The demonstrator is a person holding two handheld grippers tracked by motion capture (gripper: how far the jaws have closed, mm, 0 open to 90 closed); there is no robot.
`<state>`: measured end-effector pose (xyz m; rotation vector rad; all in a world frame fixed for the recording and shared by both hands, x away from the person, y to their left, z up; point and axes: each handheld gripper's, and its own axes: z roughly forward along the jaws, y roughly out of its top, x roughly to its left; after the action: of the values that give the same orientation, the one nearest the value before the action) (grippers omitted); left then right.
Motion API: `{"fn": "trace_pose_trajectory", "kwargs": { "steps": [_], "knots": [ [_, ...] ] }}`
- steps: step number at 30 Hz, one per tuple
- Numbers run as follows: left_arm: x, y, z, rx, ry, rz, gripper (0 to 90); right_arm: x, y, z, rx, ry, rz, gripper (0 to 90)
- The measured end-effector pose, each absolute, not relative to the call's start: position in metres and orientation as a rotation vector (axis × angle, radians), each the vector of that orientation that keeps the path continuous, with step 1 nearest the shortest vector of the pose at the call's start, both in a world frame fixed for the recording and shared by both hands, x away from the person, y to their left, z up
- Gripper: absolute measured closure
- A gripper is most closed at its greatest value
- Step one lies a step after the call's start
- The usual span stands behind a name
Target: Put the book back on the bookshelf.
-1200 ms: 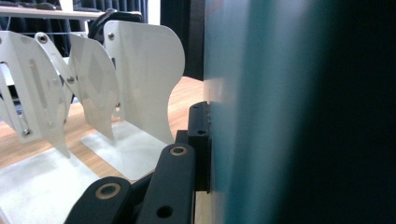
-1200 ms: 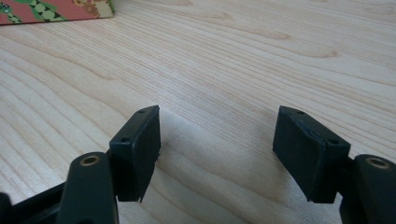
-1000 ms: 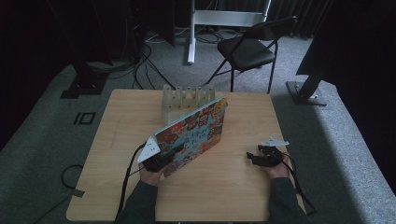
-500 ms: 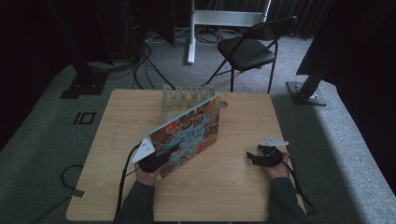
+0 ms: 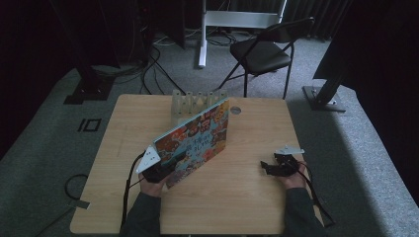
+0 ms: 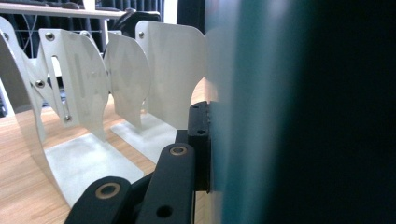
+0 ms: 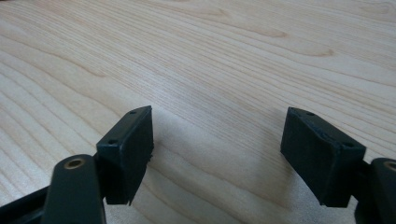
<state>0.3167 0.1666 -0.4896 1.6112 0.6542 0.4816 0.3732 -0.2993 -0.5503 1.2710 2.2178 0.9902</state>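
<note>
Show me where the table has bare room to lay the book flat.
Bare wood lies between the book and the right hand-held gripper, along the table's left side, and at the near edge. It is crowded at the far edge, where the white rack stands behind the book.

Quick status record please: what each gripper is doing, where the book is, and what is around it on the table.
left gripper: shut on the book's near lower corner
book: colourful cover, held tilted up off the table, far edge by the rack
rack: white metal dividers, at the table's far edge
right gripper: jaws have just been opening, nothing between them, low over bare wood
table: light wood
chair: black, folding, beyond the table
</note>
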Motion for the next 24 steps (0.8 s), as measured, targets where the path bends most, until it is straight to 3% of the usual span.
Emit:
{"fn": "trace_pose_trajectory", "kwargs": {
  "steps": [24],
  "knots": [
    [0.313, 0.181, -0.489, 1.600, 0.693, 0.516, 80.9, 0.373, -0.299, -0.550, 1.267, 2.222, 0.990, 23.7]
  ]
}}
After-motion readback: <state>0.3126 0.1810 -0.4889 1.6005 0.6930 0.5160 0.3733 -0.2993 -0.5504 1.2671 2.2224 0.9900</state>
